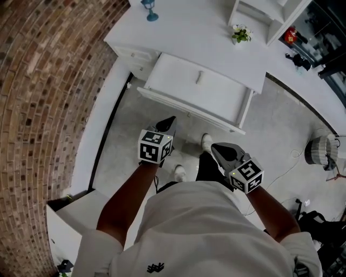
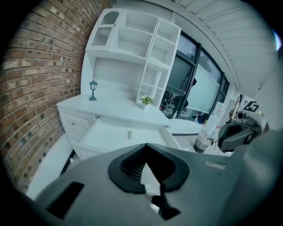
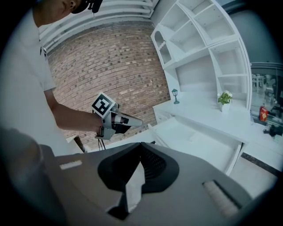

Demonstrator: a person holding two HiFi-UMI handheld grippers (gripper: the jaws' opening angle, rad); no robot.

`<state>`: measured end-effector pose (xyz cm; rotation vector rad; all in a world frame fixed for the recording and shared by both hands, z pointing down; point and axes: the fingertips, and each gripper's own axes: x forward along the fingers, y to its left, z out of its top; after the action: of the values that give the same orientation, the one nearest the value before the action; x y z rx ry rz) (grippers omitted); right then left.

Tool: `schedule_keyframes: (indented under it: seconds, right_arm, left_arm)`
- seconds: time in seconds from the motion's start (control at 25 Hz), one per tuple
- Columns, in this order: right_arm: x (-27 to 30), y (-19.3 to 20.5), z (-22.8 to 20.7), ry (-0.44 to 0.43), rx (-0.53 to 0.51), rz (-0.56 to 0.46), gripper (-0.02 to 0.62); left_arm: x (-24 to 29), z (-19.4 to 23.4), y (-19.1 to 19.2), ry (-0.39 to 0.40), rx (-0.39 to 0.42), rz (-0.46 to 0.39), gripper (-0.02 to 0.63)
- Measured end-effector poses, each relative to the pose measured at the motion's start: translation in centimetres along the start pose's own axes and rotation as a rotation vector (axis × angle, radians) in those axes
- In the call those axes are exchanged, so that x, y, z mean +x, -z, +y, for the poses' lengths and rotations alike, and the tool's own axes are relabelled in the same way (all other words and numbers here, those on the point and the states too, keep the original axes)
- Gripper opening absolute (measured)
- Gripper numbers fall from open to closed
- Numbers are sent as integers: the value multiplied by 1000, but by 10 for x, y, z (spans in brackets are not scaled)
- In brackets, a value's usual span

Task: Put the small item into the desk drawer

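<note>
The white desk [image 1: 216, 38] has its drawer [image 1: 227, 100] pulled out toward me. A small pale item [image 1: 199, 77] lies on the drawer's floor, and it also shows in the left gripper view as the small item [image 2: 130, 134]. My left gripper [image 1: 172, 120] hangs in front of the drawer's front edge with its jaws shut and nothing between them. The right gripper [image 1: 214, 147] is beside it, a little nearer to me, also shut and empty. In the left gripper view the left gripper's [image 2: 144, 145] tips meet. In the right gripper view the right gripper's [image 3: 140, 145] tips meet too.
A teal lantern [image 1: 152, 11] and a small potted plant [image 1: 241, 34] stand on the desk top, under a white shelf unit [image 2: 132, 39]. A brick wall [image 1: 43, 97] runs along the left. A basket [image 1: 321, 150] and cables lie on the floor at right. My feet [image 1: 207, 142] are below the drawer.
</note>
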<state>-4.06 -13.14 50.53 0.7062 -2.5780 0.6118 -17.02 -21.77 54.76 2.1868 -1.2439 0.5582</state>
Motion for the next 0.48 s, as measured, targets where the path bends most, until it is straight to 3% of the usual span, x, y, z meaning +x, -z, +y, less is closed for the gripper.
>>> schedule_keyframes:
  seconds: [0.48]
  right_arm:
    - [-15,20,71,39,-8,-22,14]
  left_arm:
    - [-112,-58,35,156,49,-36,6]
